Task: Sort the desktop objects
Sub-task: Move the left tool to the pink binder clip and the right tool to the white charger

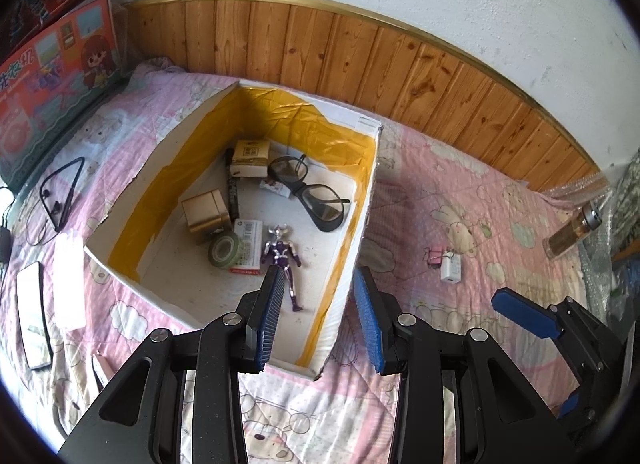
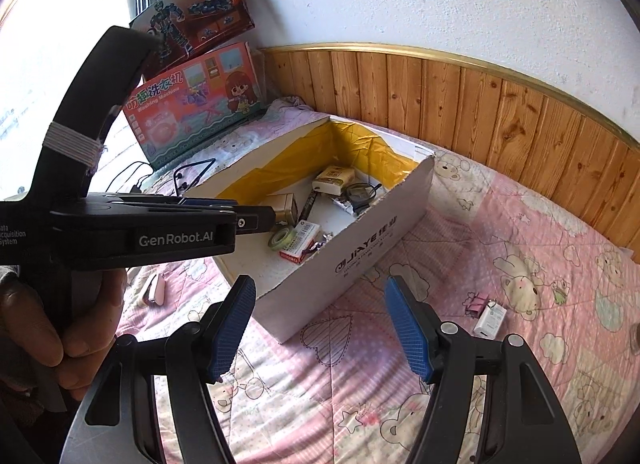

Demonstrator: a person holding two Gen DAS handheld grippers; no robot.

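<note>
A white cardboard box (image 1: 362,219) lined with yellow tape sits on the pink quilt; it also shows in the right wrist view (image 2: 360,252). Inside lie a silver-purple toy figure (image 1: 282,260), black glasses (image 1: 316,191), a green tape roll (image 1: 226,250), small cartons and a pen. My left gripper (image 1: 320,316) is open and empty, above the box's near corner. My right gripper (image 2: 320,332) is open and empty over the quilt, in front of the box. A white charger (image 2: 490,322) and a pink clip (image 2: 476,304) lie on the quilt to the right.
Earphones (image 1: 60,191), a phone (image 1: 34,322) and a white packet (image 1: 70,278) lie left of the box. Toy boxes (image 2: 196,103) lean against the wall. A bottle (image 1: 572,232) lies at the far right. A wood-panelled wall runs behind.
</note>
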